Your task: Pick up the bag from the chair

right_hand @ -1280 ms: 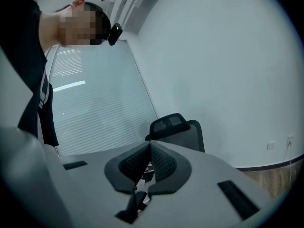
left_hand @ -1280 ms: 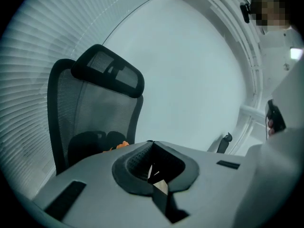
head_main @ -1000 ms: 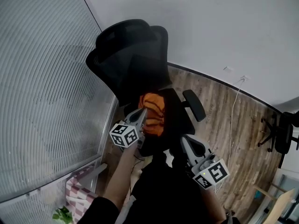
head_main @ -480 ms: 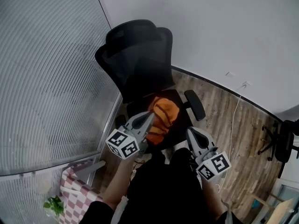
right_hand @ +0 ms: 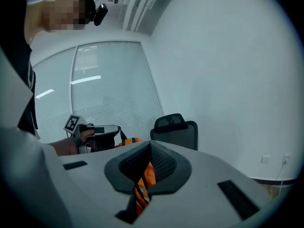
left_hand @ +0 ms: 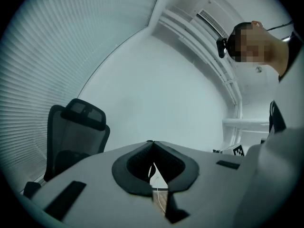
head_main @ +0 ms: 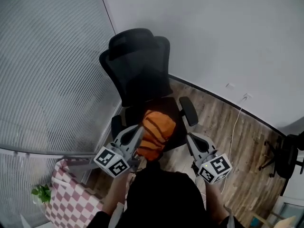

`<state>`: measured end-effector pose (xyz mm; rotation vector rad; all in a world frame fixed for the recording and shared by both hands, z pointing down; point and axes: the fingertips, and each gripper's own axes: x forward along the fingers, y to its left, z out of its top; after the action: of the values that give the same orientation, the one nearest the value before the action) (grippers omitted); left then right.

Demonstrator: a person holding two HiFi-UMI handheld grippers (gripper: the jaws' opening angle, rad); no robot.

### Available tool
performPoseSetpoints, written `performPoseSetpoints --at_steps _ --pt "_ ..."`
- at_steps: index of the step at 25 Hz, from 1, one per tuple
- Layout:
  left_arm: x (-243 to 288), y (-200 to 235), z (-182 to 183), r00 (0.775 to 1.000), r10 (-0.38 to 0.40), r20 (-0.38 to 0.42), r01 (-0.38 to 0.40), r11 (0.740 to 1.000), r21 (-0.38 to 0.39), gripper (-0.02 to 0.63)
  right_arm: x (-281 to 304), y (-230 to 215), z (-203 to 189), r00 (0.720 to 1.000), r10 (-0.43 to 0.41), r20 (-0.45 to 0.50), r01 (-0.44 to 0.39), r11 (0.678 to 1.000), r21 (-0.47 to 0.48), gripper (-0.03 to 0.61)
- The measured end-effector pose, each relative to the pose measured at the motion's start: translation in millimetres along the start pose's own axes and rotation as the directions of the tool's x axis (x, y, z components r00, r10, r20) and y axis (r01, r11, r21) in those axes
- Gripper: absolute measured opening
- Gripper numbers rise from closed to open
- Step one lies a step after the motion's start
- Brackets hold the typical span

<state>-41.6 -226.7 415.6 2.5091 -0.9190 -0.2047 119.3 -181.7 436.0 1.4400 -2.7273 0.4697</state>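
Hanging clear of the seat, the orange fabric bag with dark stripes (head_main: pixel 156 129) sits in the air at the tips of the left gripper (head_main: pixel 139 131), above the front edge of the black mesh office chair (head_main: pixel 137 70). The left gripper view shows that gripper's pads pressed together with no orange cloth visible between them. In the right gripper view a dark strap runs from the bag up to the left gripper, so the hold is most likely a pinch on that thin strap rather than on the body of the bag. The right gripper (head_main: pixel 188 137) is held level just beside the bag on the other side and does not touch it. Its jaws are closed too and carry nothing; the orange showing through the gap under its pads is the bag hanging beyond them.

Judging by this, the grasp is made and the lift is the step in hand, nearly done, since the bag no longer rests on the chair. What the next move calls for is a steady, firm pinch, as a strap hold lets the load swing. The bag should also be carried away from the chair's armrest (head_main: pixel 188 112) and toward the person over the wood-plank floor (head_main: pixel 228 127). The right gripper could come under the bag if it sags.
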Motion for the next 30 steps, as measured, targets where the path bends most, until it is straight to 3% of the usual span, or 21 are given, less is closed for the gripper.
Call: performPoseSetpoints --at_steps 14,18,22,30 --pt "-69 -164 -21 0.981 0.124 0.148 -0.127 0.992 0.016 0.034 -145 -14 -10 0.996 0.080 -0.029 -0.080 0.997 0.022 0.020" --pt "-82 -205 -25 0.982 0.128 0.139 -0.137 0.988 0.063 0.034 -168 -7 3 0.992 0.120 -0.028 -0.120 0.993 -0.004 0.018" --pt "-102 -232 -24 0.980 0.140 0.140 -0.155 0.982 0.103 0.034 -177 5 13 0.989 0.138 -0.045 -0.140 0.990 -0.033 0.018" --pt "-130 -259 -14 0.975 0.143 0.172 -0.172 0.971 0.165 0.034 -195 48 58 0.976 0.212 0.052 -0.205 0.972 -0.117 0.018"
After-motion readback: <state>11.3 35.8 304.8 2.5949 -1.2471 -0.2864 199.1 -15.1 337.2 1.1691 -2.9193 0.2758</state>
